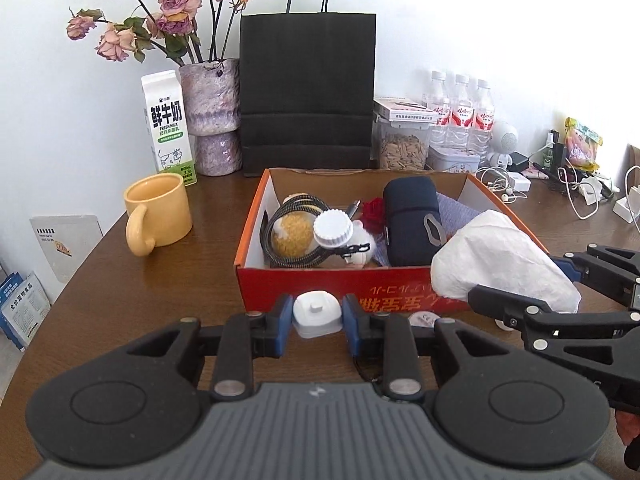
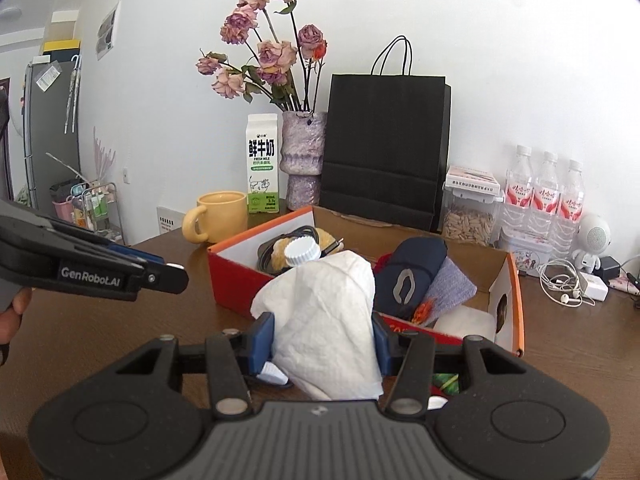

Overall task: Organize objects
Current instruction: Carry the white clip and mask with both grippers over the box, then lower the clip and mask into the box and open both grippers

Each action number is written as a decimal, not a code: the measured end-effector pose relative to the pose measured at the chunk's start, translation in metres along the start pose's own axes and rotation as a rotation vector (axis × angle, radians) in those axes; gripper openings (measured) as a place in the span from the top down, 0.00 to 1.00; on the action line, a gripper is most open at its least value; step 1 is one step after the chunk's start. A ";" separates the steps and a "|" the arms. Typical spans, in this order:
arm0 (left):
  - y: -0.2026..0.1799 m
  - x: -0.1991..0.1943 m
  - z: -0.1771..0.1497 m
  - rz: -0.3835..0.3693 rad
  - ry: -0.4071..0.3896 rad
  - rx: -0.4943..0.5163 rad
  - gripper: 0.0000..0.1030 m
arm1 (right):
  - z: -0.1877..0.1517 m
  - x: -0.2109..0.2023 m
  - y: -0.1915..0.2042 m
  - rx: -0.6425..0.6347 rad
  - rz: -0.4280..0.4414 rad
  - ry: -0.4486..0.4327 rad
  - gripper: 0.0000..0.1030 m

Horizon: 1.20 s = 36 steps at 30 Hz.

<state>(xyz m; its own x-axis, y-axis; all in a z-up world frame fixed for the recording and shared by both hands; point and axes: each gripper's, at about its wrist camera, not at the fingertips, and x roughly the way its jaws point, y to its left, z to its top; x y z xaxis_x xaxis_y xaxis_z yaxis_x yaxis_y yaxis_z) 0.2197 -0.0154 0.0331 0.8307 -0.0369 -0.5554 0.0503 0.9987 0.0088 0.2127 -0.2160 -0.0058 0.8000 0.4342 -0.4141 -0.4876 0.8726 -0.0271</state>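
Our left gripper [image 1: 317, 322] and right gripper [image 2: 323, 346] share one build: black linkage arms with silver rivets, blue pads, and a ribbed grey body at the frame's bottom. At middle left of the right wrist view, our left gripper's arm bears white "GenRobot.AI" lettering.

The tissue [image 2: 328, 320] hides most of the bottle [image 2: 301, 251], perhaps capped.
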 end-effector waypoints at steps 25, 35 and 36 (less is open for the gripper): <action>-0.040 0.126 0.068 0.021 -0.025 0.060 0.42 | 0.035 0.109 -0.087 0.000 -0.097 0.001 0.43; -0.043 0.127 0.068 0.054 -0.051 0.062 0.00 | 0.031 0.114 -0.096 0.034 -0.117 0.031 0.00; -0.042 0.126 0.068 0.052 -0.051 0.057 0.00 | 0.032 0.113 -0.095 0.032 -0.119 0.029 0.00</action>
<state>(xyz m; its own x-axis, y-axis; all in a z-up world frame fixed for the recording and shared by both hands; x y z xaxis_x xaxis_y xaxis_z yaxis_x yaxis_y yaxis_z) 0.3596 -0.0649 0.0197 0.8603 0.0119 -0.5096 0.0364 0.9957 0.0848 0.3607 -0.2431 -0.0210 0.8408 0.3212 -0.4358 -0.3785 0.9243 -0.0489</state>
